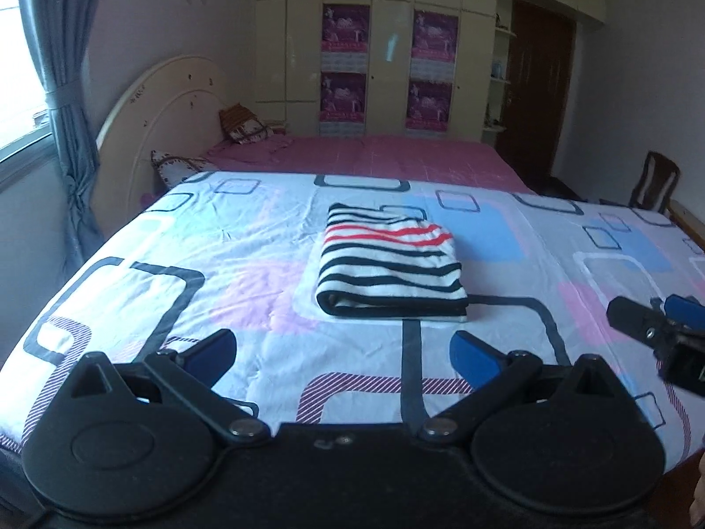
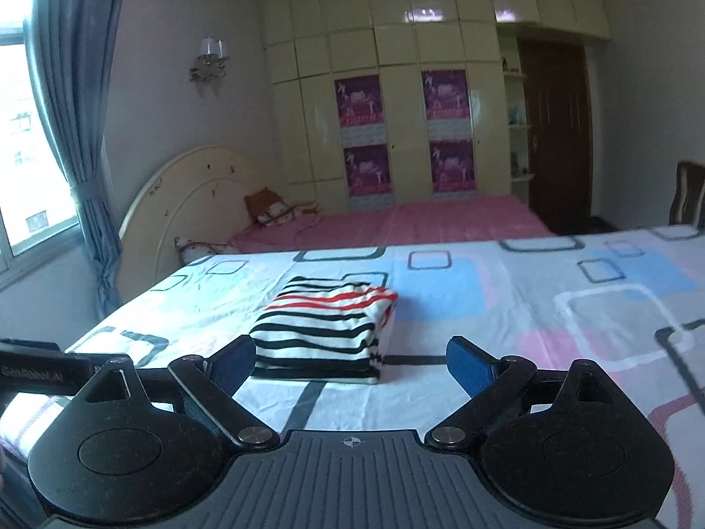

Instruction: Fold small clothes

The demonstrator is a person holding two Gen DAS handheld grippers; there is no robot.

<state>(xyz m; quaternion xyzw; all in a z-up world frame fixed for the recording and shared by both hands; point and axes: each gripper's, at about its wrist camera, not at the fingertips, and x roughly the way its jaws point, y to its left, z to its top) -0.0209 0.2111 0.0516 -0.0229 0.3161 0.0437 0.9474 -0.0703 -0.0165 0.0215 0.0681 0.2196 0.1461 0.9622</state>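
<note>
- We see the striped garment lying folded into a compact rectangle on the patterned sheet, roughly in the middle of the near surface; in the right wrist view it sits just ahead and a little left of centre.
- Its stripes are black on white, with a few red ones toward the far edge; the folded edge faces us and shows several stacked layers.
- Our left gripper hangs above the sheet short of the garment, its blue-padded fingers spread wide with nothing between them and touching no cloth.
- Our right gripper is likewise spread wide and empty; in its own view the left blue pad overlaps the garment's near corner, but we cannot tell any contact there.
- From the left wrist view the right gripper shows at the right edge, above the sheet and apart from the garment.
- The sheet is pale with blue, pink and grey rounded squares.
- Beyond it lies a bed with a pink cover, cushions against a cream rounded headboard.
- Farther back stand a cream wardrobe with purple posters, a dark door and a wooden chair.
- A grey curtain hangs by the window on the left, near a wall lamp.
</note>
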